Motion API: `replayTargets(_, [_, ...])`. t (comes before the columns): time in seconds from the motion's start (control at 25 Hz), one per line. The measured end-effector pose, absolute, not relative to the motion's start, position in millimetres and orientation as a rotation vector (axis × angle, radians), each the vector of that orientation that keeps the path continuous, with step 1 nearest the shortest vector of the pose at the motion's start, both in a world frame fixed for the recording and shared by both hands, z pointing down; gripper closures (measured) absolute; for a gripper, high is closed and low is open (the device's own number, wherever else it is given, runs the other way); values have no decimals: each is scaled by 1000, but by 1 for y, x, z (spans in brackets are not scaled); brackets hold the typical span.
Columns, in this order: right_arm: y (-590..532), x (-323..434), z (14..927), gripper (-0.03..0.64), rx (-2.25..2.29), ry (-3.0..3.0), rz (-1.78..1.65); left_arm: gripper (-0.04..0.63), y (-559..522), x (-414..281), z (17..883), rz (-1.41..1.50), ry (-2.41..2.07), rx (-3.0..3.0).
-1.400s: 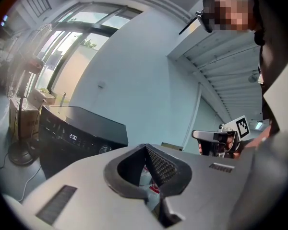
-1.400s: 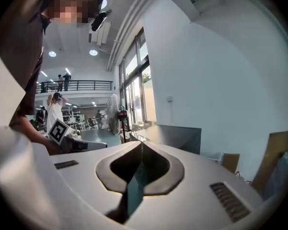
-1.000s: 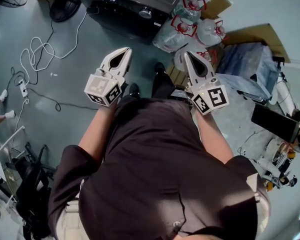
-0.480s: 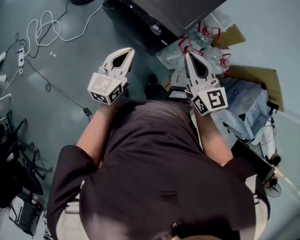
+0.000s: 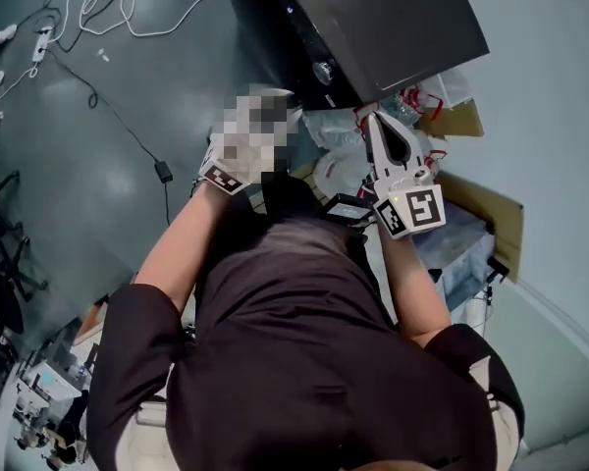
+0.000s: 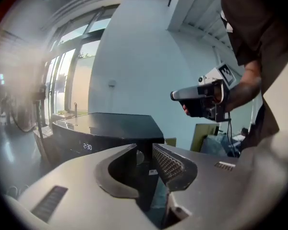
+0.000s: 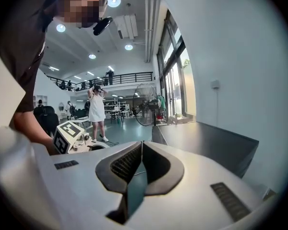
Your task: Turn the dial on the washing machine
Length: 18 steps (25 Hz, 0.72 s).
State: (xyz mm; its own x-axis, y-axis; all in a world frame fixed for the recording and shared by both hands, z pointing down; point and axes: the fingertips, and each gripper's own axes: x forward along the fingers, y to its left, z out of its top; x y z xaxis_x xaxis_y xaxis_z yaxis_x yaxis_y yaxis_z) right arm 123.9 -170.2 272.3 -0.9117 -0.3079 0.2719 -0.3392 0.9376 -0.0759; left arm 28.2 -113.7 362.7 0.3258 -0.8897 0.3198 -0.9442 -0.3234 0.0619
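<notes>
— Tally first?
— Two tools: left tool [image 6: 145, 146] and right tool [image 7: 141, 143], one per hand. One washing machine [image 5: 393, 18], dark, with one round dial [image 5: 323, 71] and one lit display [image 6: 87, 146] on its front. Two cardboard pieces [image 5: 459, 121] and a heap of clear plastic bags [image 5: 339, 126] on the floor [image 5: 128, 116] beside it. No firm count for the bags.
— State of the left tool?
— Released. Jaws a narrow gap apart, just been opening, gripping nothing.
— And the right tool?
— Clenched, tips pressed together, empty.
— Place of the dial from there?
— Ahead of both tools, touching neither. Along the left tool, framed in the gap between its jaws, well beyond the tips and to the right of the display. From overhead, past the left tool and off to its right, up and left of the right tool's tip.
— Anything nearer?
— Plastic bags just below and around the right tool's tip in the overhead view. Right tool itself out to the right of the left tool and higher, seen from the left one.
</notes>
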Motion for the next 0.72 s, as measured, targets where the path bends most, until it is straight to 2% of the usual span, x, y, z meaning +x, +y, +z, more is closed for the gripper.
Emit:
replayTargets(0.12, [-176,119,286,594,462,-2831,158,436,-123,35,385,558,-1670,2432])
replayTargets(0.36, [-178,108,318,594,459,-2835,170,381,-146,46,420,1049,-1669,2641])
replayTargets(0.72, [-182,107,373,594,502,-2817,203,332,-182,45,450,1452,-1727,2859])
